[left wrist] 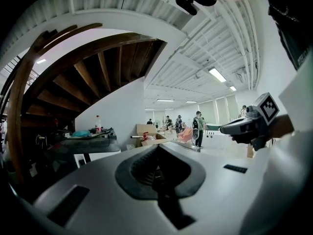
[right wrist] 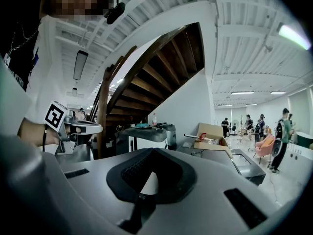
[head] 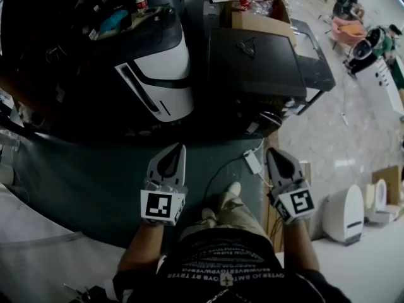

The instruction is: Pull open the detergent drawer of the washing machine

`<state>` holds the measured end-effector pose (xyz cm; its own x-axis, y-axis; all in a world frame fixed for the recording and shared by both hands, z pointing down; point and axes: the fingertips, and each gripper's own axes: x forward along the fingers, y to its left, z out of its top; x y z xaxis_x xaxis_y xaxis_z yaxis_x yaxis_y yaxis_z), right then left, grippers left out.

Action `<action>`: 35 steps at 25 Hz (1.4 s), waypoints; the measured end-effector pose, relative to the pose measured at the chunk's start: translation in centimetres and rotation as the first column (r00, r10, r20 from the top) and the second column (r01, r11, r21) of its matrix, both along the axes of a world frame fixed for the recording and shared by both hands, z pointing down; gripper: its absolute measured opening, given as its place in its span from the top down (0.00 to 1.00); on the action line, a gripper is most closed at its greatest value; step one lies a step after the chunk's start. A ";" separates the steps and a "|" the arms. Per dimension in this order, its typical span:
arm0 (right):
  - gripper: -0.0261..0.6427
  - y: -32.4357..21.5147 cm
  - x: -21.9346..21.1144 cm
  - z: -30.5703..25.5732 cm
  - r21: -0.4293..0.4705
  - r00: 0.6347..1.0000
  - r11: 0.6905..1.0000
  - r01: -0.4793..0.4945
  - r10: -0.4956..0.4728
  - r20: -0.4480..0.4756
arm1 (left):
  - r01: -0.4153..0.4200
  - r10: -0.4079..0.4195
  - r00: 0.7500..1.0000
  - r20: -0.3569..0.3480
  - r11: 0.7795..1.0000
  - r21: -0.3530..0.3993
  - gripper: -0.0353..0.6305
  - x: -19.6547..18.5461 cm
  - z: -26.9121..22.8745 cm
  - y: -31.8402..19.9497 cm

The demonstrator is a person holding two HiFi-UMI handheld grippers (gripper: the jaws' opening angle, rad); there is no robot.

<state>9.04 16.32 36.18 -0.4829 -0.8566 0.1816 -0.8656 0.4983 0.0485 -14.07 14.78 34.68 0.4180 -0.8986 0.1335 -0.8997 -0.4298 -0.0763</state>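
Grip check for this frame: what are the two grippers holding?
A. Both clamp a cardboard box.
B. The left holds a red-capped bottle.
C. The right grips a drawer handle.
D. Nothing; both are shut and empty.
D: in the head view the left gripper and the right gripper taper to closed tips with nothing between their jaws, short of the white-and-black appliance.

The person holds a gripper in each hand. They are side by side, well apart, and point forward and a little down. The left gripper (head: pixel 178 148) has its jaws together with nothing in them. The right gripper (head: pixel 273 151) is the same. Both arms reach out in front.
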 end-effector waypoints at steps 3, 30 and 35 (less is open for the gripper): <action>0.96 -2.0 0.9 0.9 -0.009 1.000 1.000 0.003 -0.003 -0.006 | -0.001 0.001 1.000 -0.008 1.000 -0.002 0.94 0.7 0.2 -2.1; 0.96 -17.3 5.1 1.1 -0.038 0.995 0.996 0.086 -0.084 0.055 | 0.011 -0.011 1.000 -0.008 0.999 -0.034 0.94 7.9 0.3 -17.0; 0.96 -19.4 5.6 1.4 -0.039 0.990 0.991 0.130 -0.128 0.059 | 0.050 -0.050 0.999 -0.011 0.998 -0.033 0.94 8.6 0.2 -18.3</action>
<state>14.67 -3.04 37.56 -0.5995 -0.7785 0.1859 -0.7947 0.6067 -0.0220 -5.51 -3.53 34.93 0.3743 -0.9136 0.1589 -0.9209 -0.3864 -0.0522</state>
